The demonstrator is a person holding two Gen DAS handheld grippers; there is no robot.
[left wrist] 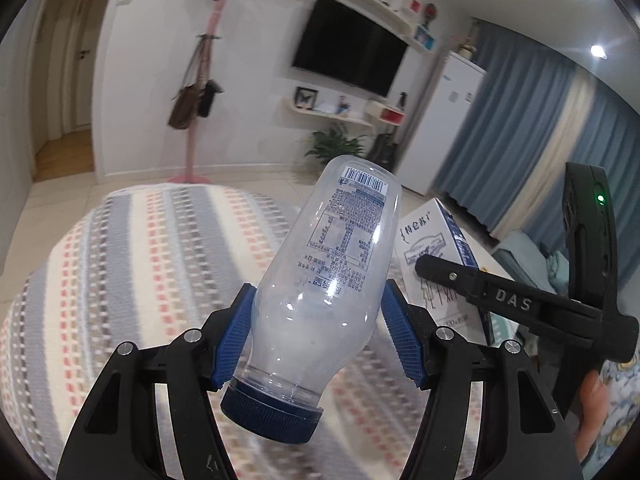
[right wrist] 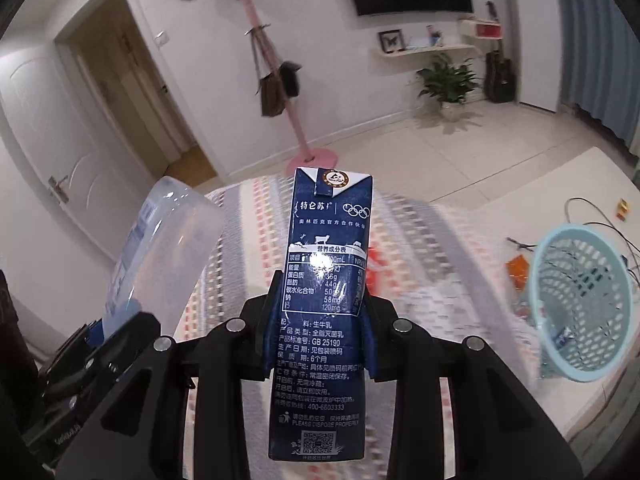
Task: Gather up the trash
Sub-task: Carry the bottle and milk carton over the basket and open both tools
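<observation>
The left hand-held gripper (left wrist: 316,332) is clamped on a clear plastic bottle (left wrist: 332,264), its blue pads pressing the lower body on both sides. The bottle is tilted, dark blue cap (left wrist: 272,412) toward the camera and base pointing away, and looks empty apart from a cloudy film inside.

The right hand-held gripper (right wrist: 318,320) is closed on a dark blue milk carton (right wrist: 324,280), held roughly upright with its folded top away from the camera and the printed nutrition panel facing the lens. Both things are held up in the air above a surface covered in a striped cloth (left wrist: 132,264) of grey, cream and red bands.

Toward the right edge of that cloth a light blue mesh basket (right wrist: 580,304) stands tilted, with a small scrap inside. Near it lie orange wrappers (right wrist: 518,272).

Beyond is a room with pale tiled floor (right wrist: 460,160), a pink coat stand (right wrist: 276,64) hung with bags, a wall-mounted television (left wrist: 348,52), white shelves, a potted plant (right wrist: 448,80), a white fridge (left wrist: 444,120), blue curtains (left wrist: 520,128) and an open doorway (right wrist: 136,84).
</observation>
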